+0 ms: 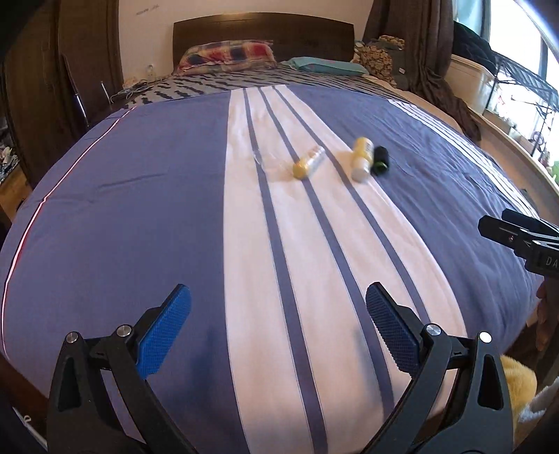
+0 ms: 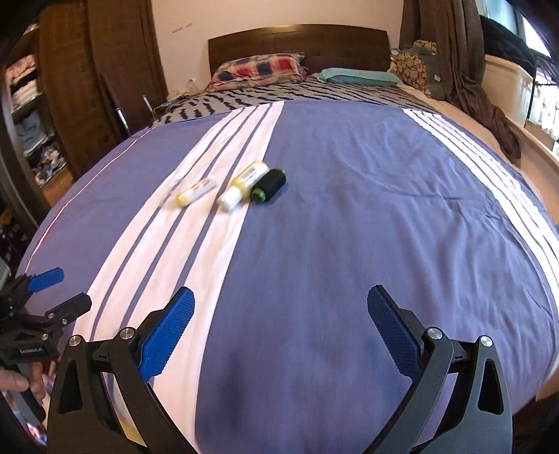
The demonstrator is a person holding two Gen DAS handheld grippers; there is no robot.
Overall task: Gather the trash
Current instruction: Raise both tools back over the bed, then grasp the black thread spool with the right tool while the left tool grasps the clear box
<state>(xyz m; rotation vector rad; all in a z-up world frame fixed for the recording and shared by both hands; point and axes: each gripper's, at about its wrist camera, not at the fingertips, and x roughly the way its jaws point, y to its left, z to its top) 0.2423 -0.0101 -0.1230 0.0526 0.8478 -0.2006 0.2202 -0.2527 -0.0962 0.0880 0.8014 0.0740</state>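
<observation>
Both tongs hang wide open over the near end of the bed, holding nothing. Left tongs (image 1: 277,335) fill the bottom of their own view, blue pads spread far apart above the white striped band of the bedspread (image 1: 139,216); right tongs (image 2: 281,335) sit the same way over plain blue cloth, and show again at the right edge of the left view.

Trash lies well ahead of both, near the middle of the bed: a small bottle with a yellow cap (image 1: 309,161) on the white band, a yellow-and-white bottle (image 1: 361,159) just right of it, and a black container with a green end (image 1: 380,159) just beside that one, at the band's edge. Something clear and hard to make out lies left of the first bottle.

Nothing stands between the tongs and the bottles, only flat cloth. Farther back, toward the top of the frame, are a plaid pillow (image 1: 227,52), a teal pillow (image 1: 326,65) and a dark headboard (image 1: 262,28). Brown curtains (image 1: 433,52) hang at upper right, wardrobe shelves (image 2: 31,115) at left.
</observation>
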